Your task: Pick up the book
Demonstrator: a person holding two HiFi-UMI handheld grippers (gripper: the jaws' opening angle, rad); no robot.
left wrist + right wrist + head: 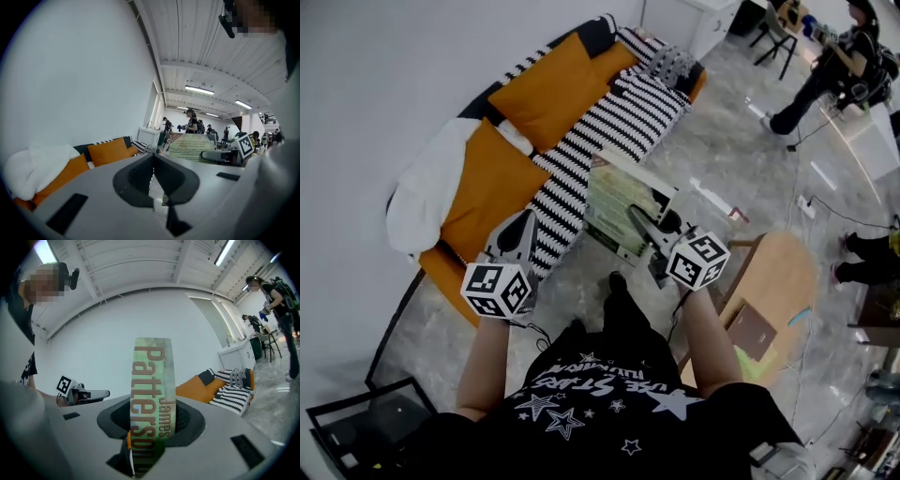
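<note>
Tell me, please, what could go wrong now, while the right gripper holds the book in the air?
1. Only the right gripper clamps the book, so it could tilt or slip out. The left gripper is shut, empty and apart from the book, and gives no support.
2. The book hangs over the hard floor, between the striped sofa and the wooden table. A fall there might damage it.

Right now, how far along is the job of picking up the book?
Done: the green book with brown spine lettering is clamped in the right hand-held gripper and is held up, clear of the black-and-white striped sofa. In hand: only carrying it. The left hand-held gripper is shut and empty. Left: nothing visible.
</note>
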